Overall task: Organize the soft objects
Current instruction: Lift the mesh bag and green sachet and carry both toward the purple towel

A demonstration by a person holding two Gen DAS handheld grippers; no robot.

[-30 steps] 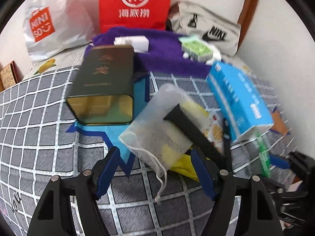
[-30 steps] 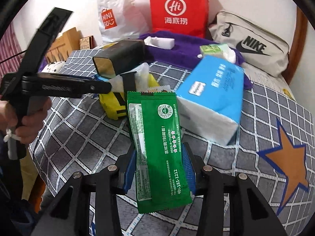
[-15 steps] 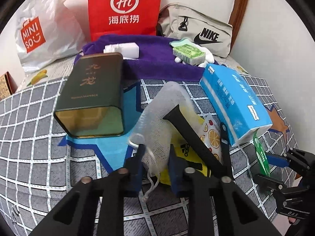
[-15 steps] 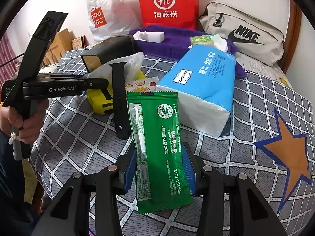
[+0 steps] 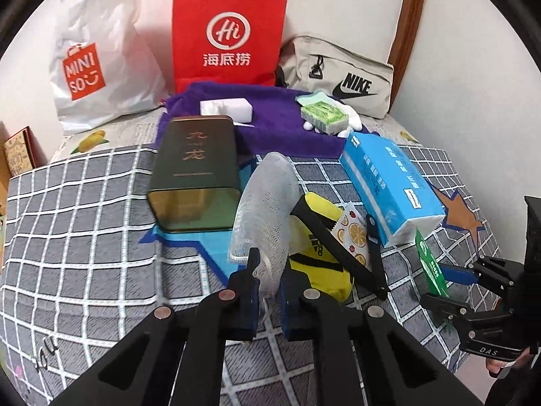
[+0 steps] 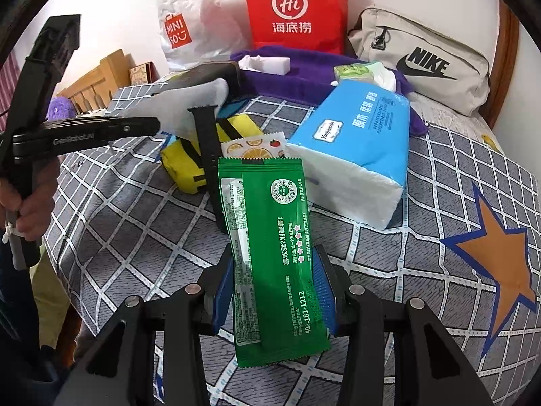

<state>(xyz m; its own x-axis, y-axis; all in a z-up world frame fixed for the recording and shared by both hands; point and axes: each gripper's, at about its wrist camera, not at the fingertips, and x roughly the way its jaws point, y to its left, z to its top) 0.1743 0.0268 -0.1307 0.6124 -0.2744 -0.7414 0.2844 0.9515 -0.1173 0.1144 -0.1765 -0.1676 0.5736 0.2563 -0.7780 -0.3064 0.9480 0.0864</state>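
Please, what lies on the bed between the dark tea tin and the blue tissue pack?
In the left wrist view, between the dark tea tin and the blue tissue pack lie a white mesh pouch, a yellow cloth item and a black strap.

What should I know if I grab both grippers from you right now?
Left gripper: shut on the white mesh pouch, lifted off the bed.
Right gripper: shut on the green packet.
On the checked bedcover: yellow sock, black strap, blue tissue pack, dark tin.
Done: two things picked up. Left: put them somewhere, then sort the others.
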